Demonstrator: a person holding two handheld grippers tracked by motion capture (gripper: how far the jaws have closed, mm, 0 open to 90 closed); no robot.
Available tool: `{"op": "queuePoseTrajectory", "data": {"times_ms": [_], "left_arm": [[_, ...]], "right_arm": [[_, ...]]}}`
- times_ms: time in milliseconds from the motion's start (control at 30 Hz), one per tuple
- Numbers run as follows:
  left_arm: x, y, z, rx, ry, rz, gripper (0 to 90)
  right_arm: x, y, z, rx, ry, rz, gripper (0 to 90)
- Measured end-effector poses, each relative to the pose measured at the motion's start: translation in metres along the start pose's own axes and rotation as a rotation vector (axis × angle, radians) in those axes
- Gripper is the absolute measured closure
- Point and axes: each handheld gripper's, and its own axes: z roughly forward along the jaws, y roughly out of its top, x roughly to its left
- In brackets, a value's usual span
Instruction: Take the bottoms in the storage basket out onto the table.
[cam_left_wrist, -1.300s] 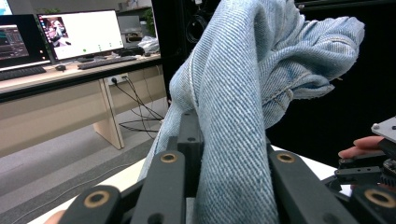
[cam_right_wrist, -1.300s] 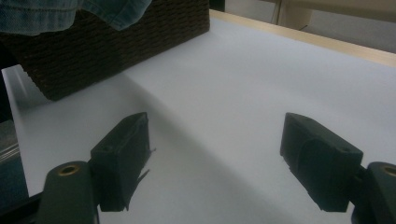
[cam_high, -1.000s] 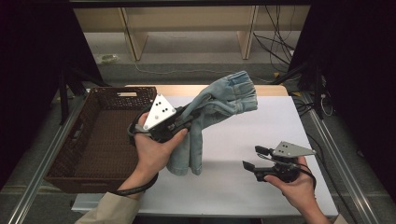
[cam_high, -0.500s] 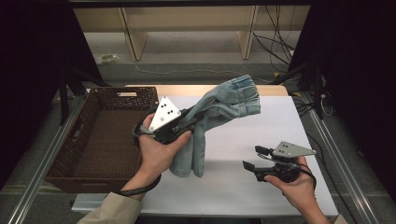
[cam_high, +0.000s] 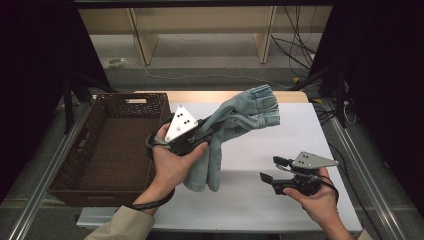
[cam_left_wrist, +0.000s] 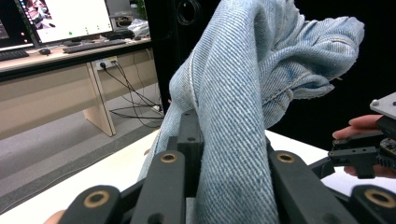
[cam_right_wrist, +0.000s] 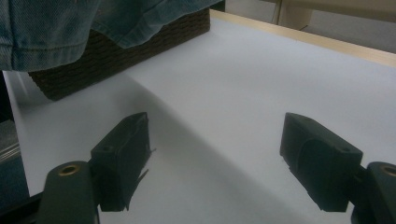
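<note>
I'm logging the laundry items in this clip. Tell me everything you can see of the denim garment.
The denim garment is light blue, faded jeans fabric with stitched seams and a hemmed edge. It is bunched and folded, lifted off the white table, clamped in the left gripper, whose jaws are shut on a fold. One end rises toward the far right; the other hangs down by the person's left hand, beside the wicker basket.

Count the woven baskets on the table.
1. The dark brown woven wicker basket sits at the white table's left edge, beside the lifted denim garment. No others appear.
</note>
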Motion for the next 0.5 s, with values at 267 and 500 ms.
{"op": "queuePoseTrajectory", "data": {"times_ms": [267, 500], "left_arm": [[-0.0023, -0.0048, 0.0047, 0.019, -0.005, 0.003, 75.1], [-0.0033, -0.0104, 0.0089, 0.041, -0.013, -0.002, 75.1]], "right_arm": [[0.0000, 0.0000, -0.0003, -0.001, -0.001, 0.000, 25.3], [0.0001, 0.0002, -0.0006, -0.002, -0.001, -0.001, 25.3]]}}
